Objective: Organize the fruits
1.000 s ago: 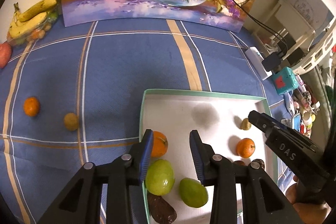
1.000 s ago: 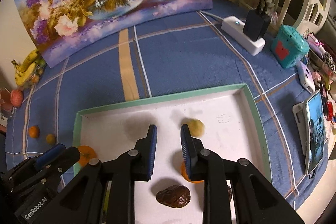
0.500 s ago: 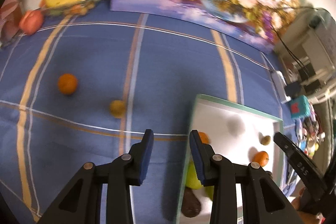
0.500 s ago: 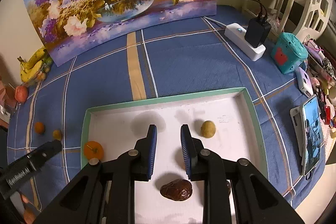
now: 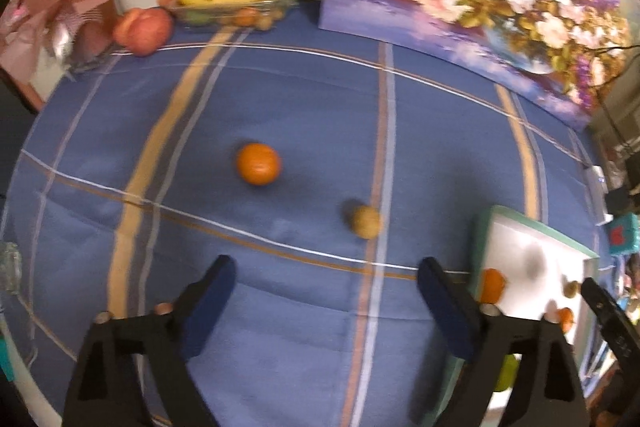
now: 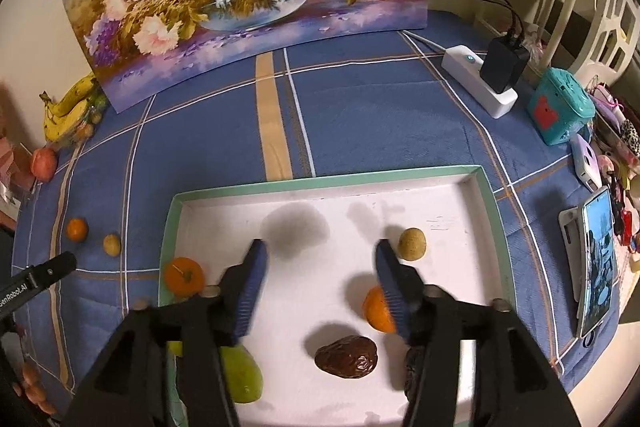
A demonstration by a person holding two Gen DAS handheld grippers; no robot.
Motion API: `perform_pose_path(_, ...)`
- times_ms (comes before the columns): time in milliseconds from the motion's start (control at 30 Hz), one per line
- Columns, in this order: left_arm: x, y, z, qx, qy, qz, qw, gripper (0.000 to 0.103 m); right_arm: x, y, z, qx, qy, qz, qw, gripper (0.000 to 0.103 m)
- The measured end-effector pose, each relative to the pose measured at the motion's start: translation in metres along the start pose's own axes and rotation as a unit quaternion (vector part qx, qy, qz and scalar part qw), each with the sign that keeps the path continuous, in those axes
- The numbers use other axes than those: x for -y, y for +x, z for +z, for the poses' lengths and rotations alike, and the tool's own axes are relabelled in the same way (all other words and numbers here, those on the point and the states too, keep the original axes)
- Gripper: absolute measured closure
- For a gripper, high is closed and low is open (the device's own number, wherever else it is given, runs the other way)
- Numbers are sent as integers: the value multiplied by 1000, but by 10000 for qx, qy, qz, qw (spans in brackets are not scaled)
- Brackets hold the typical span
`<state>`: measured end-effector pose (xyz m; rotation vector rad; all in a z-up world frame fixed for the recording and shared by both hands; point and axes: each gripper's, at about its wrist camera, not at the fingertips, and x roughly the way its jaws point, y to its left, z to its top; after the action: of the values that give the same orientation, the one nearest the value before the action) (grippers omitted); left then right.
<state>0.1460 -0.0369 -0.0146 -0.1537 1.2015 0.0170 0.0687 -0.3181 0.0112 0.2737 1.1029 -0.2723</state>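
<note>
An orange (image 5: 258,163) is lying ahead of the left gripper (image 5: 326,301), jaws gaping; the right gripper (image 6: 320,277), also spread, is hovering over the tray (image 6: 320,183) on blue cloth (image 5: 280,99)

The right hand-held gripper (image 6: 320,281) hangs wide open over the white tray (image 6: 490,211); a dark date (image 6: 346,357) lies at its six o'clock.

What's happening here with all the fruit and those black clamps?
A person with a clamp tool in each hand is gathering fruit into a white tray. The left gripper, open and empty, points at a small orange and a little brown fruit lying on the blue cloth. The right gripper, also open, hangs over the tray, which holds oranges, green fruit and a date.
</note>
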Motion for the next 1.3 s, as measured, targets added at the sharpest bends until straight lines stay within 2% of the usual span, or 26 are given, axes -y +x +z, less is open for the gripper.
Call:
perform_pose_path(67, -8, 0, -1, 31, -35, 177, 9998, 0, -2, 2, -1, -27, -41, -36, 10000, 26)
perform_pose_path(167, -18, -1, -1, 87, -87, 338, 9994, 0, -4, 6, -2, -80, -66, -126, 9999, 21)
perform_pose_path(233, -25, -1, -1, 109, -178, 388, 9990, 0, -5, 8, -2, -102, -69, -168, 9998, 14)
perform_pose_path(533, -44, -4, 4, 256, -350, 455, 9980, 0, -26, 11, -4, 28, -345, -140, 9993, 11)
perform_pose_path(833, -59, -4, 16, 382, -420, 313, 9979, 0, -58, 14, -2, 195, -588, -88, 9980, 11)
perform_pose_path(1100, -84, -18, 29, 786, -794, -62, 9937, 0, -89, 13, 5, 330, -791, 301, 9959, 11)
perform_pose_path(1300, -106, -29, 35, 997, -929, -97, 9906, 0, -116, 8, 10, 428, -936, 615, 9928, 11)
